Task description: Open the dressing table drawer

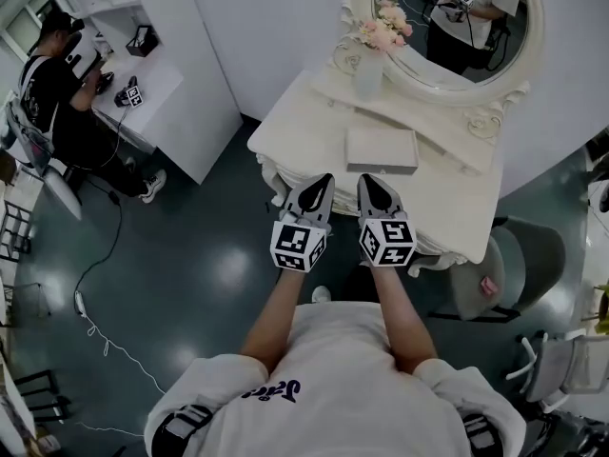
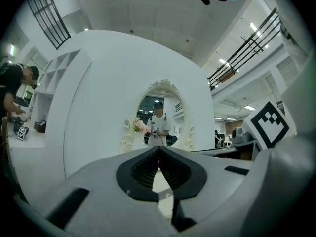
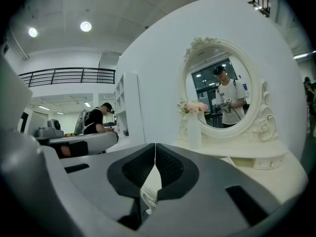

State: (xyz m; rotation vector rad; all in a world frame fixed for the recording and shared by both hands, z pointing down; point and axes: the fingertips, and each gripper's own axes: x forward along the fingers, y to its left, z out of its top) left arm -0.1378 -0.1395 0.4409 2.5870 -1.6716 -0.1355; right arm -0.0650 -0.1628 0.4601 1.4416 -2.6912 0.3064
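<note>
A person stands at a white dressing table (image 1: 457, 203), holding the left gripper (image 1: 324, 181) and right gripper (image 1: 368, 181) side by side over its near edge. Both pairs of jaws are pressed together on nothing. The drawer, seemingly in the carved front (image 1: 274, 181) beneath them, is mostly hidden. An oval mirror (image 1: 447, 27) and a flower vase (image 1: 369, 65) stand behind.

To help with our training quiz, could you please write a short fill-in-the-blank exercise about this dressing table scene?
1. Both the left gripper and the right gripper have their jaws ____.
2. The vase on the dressing table holds ____ flowers.
3. The flat box lies ____ the vase and the grippers.
Missing words: shut; pink; between.
</note>
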